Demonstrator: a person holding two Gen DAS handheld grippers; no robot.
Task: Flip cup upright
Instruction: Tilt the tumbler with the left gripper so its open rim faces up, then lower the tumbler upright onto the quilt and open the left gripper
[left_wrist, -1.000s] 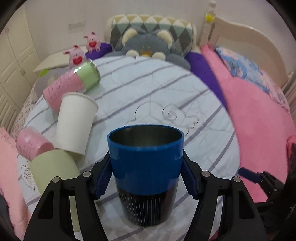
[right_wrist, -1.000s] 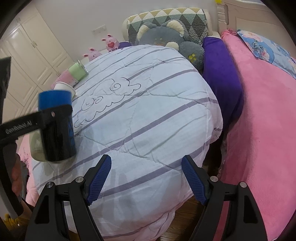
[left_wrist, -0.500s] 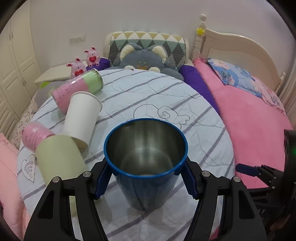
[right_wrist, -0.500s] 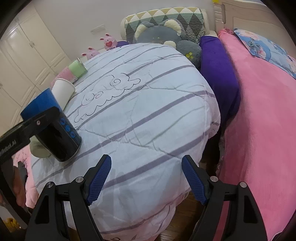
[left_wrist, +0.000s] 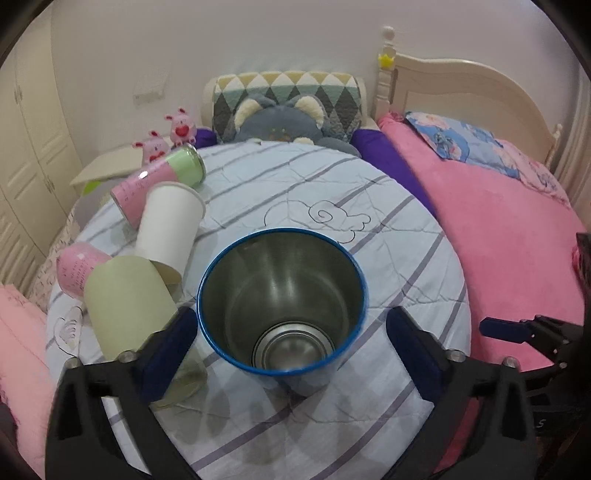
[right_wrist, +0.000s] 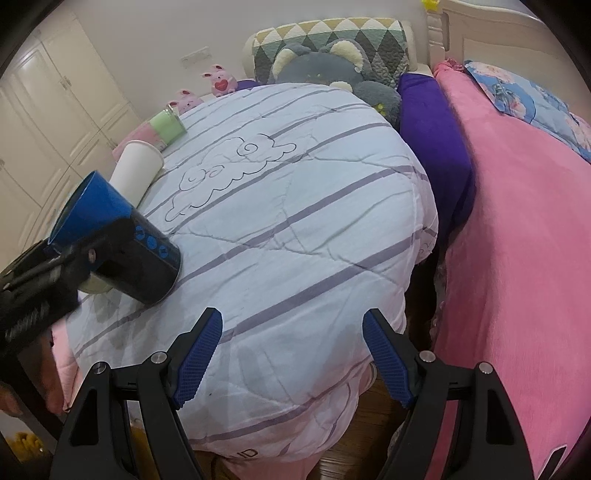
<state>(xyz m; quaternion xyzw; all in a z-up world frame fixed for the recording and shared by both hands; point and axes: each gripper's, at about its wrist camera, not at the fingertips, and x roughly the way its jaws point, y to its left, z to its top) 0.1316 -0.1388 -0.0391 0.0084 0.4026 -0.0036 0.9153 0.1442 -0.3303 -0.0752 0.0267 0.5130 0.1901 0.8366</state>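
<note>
- Blue-rimmed steel cup (left_wrist: 282, 306) sat on the striped quilt (left_wrist: 332, 206), its open mouth facing the left wrist camera, base on the quilt; in the right wrist view the same cup (right_wrist: 122, 240) leaned over, mouth toward ten o'clock, not yet upright.
- Left gripper (left_wrist: 291, 339) had its blue pads spread wide on either side of the cup; a gap showed at the right pad, while the left pad (left_wrist: 173, 332) sat close to the cup wall, and contact there could not be told.
- Right gripper (right_wrist: 291, 354) hovered over the near edge of the quilt with its fingers wide apart and nothing between them.
- Pale green cup (left_wrist: 125, 299) lay on its side just beside the steel cup at nine o'clock in the left view.
- White paper cup (left_wrist: 168, 229) lay tilted at ten o'clock, resting against the green one.
- Pink and green can (left_wrist: 159, 181) lay on its side farther off at eleven o'clock.
- Grey plush toy (left_wrist: 280, 125) sat at twelve o'clock, in front of a diamond-patterned pillow (left_wrist: 288, 88).
- Pink blanket (left_wrist: 498, 229) covered the bed at two o'clock.
</note>
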